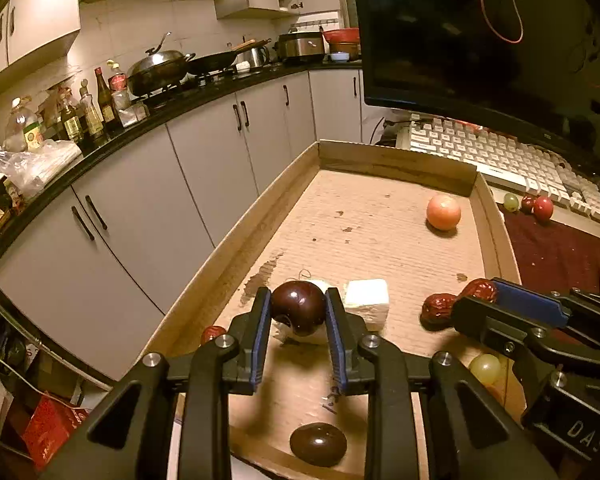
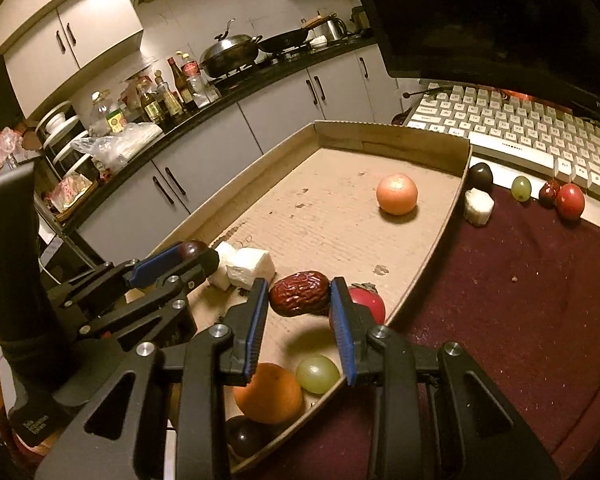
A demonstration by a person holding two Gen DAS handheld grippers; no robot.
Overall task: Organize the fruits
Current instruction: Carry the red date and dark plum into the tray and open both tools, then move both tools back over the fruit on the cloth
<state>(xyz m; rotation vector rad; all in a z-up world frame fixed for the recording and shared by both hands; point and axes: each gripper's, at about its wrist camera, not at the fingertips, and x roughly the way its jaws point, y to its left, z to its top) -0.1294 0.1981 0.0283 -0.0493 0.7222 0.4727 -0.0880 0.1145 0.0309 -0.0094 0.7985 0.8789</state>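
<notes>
A shallow cardboard tray (image 1: pixel 396 162) (image 2: pixel 380 134) lies on the table. My left gripper (image 1: pixel 298 308) is shut on a dark purple plum (image 1: pixel 299 307) and holds it just above the tray, over a white cube (image 1: pixel 367 298). My right gripper (image 2: pixel 300 294) is shut on a wrinkled red date (image 2: pixel 299 293) above the tray's near right part. In the tray lie a peach (image 2: pixel 397 193), an orange (image 2: pixel 269 393), a green grape (image 2: pixel 317 373), a red fruit (image 2: pixel 366 304), another dark plum (image 1: pixel 318 444) and white cubes (image 2: pixel 250 267).
Outside the tray on the dark red cloth (image 2: pixel 520 300) lie a white cube (image 2: pixel 477 207), a dark plum (image 2: pixel 481 176), a green grape (image 2: pixel 521 188), a date (image 2: pixel 549 192) and a red fruit (image 2: pixel 570 201). A keyboard (image 2: pixel 520 128) and monitor stand behind. Kitchen cabinets (image 1: pixel 204 168) are at left.
</notes>
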